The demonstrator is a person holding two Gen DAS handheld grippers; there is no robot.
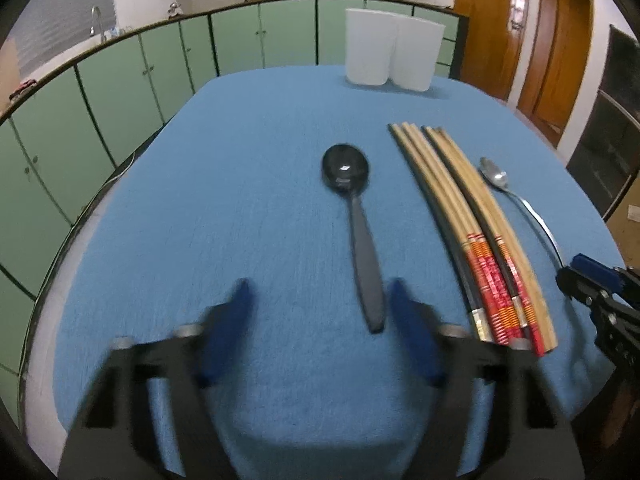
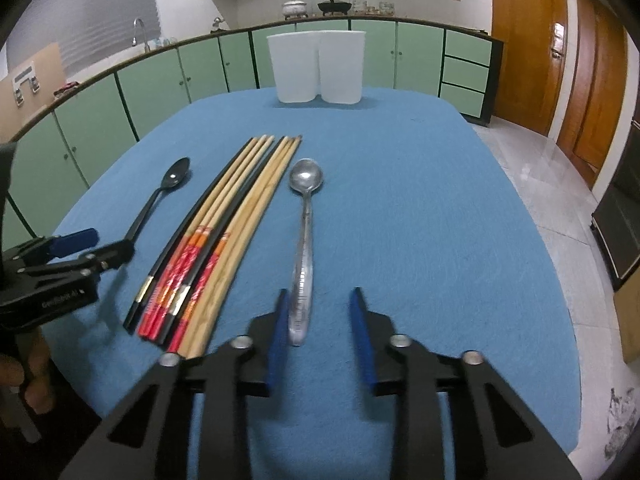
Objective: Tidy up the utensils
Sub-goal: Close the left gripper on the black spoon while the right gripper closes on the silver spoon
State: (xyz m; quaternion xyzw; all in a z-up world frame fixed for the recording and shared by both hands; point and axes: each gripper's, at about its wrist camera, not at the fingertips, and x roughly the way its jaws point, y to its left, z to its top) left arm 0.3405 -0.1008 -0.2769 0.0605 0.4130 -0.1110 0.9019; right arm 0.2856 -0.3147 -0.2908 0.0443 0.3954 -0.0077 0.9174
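Fingers of the left gripper [image 1: 320, 312] are spread, pitched downward, flanking the black spoon [image 1: 354, 216] handle end without contact. Fingers of the right gripper [image 2: 322, 320] are likewise spread around the metal spoon [image 2: 304, 240] handle. Chopsticks [image 2: 224, 232] lie between the spoons on the blue surface [image 2: 440, 220]. Two white containers [image 2: 316, 66] stand at the far edge.

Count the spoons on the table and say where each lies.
2. The black spoon lies left of the chopsticks, its handle end between the left gripper's fingers. The metal spoon lies right of them, by the right gripper. None looks hidden.
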